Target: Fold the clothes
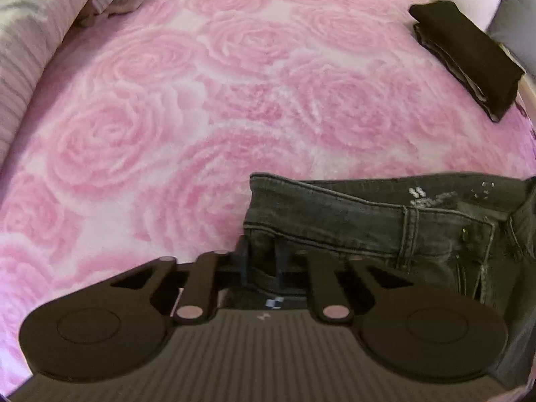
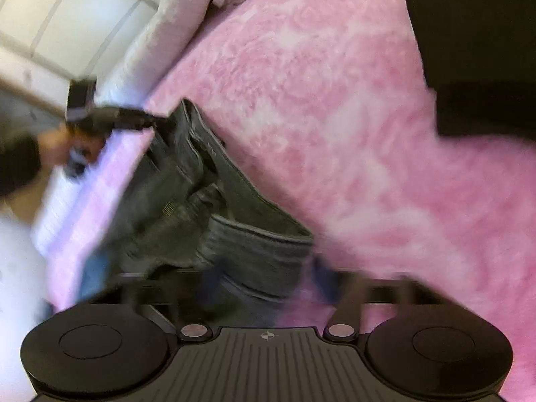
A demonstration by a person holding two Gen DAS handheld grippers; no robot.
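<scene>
Left gripper [image 1: 261, 254]: fingers narrowed onto one end of the jeans' [image 1: 385, 221] waistband.
Jeans: dark grey denim, waistband strung between both tools over the pink rose blanket [image 1: 167, 107].
Right gripper [image 2: 264, 278]: blurred, fingers look wide around the other end; true grip, can't tell.
Folded black garment [image 1: 469, 57]: far corner, well apart.
Risk: one-sided hold, denim could sag or slip.
Writing: white waistband print, unreadable.

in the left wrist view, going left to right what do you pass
grey striped bedding → pink rose blanket → left tongs pinching the grey jeans → folded black garment
</scene>
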